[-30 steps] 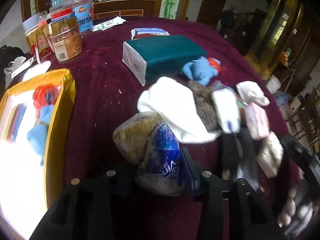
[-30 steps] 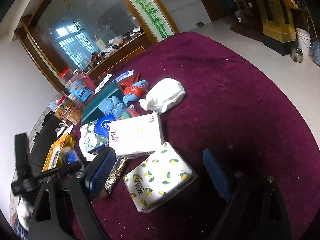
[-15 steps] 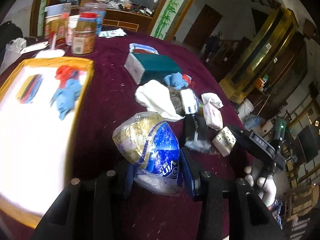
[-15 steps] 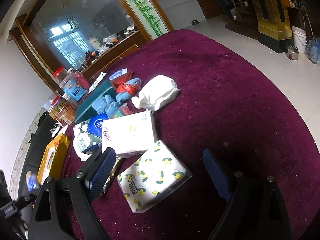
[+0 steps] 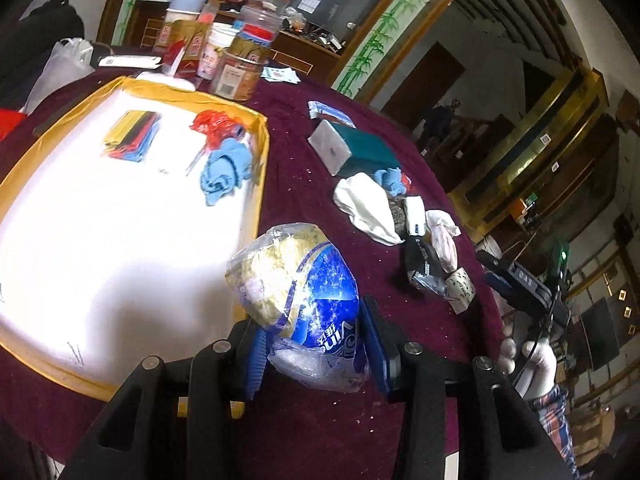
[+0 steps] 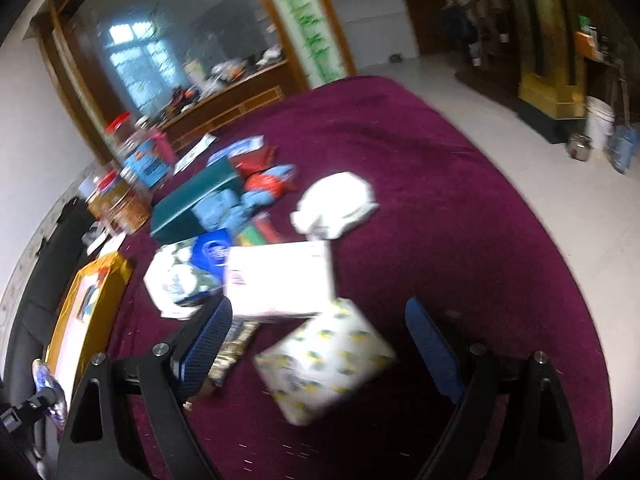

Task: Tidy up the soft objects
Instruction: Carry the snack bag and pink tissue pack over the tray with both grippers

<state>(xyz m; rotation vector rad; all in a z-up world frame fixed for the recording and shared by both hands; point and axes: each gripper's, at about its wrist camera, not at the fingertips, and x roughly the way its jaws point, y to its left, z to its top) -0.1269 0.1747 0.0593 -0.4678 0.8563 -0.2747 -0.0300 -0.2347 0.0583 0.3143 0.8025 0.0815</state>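
Observation:
My left gripper (image 5: pixel 312 344) is shut on a crumpled blue-and-gold tissue pack (image 5: pixel 298 300), held above the edge of the yellow-rimmed white tray (image 5: pixel 262 148). In the tray lie a blue cloth (image 5: pixel 224 168), a red bag (image 5: pixel 212 126) and a flat coloured packet (image 5: pixel 132 136). My right gripper (image 6: pixel 320 344) is open and empty above a lemon-print tissue pack (image 6: pixel 324 360) and a white tissue pack (image 6: pixel 280 280). A white cloth (image 6: pixel 336 204), blue cloths (image 6: pixel 240 204) and a teal box (image 6: pixel 192 204) lie beyond. The view is blurred.
Jars and boxes (image 5: pixel 236 64) stand at the table's far edge behind the tray. A pile of soft items (image 5: pixel 404 216) lies on the maroon tablecloth (image 5: pixel 304 184) right of the tray. The right gripper with a gloved hand (image 5: pixel 528 320) shows at the table's right edge.
My left gripper has carried the tissue pack left toward the tray, which now fills more of its view. My right gripper has shifted slightly and its view is now blurred.

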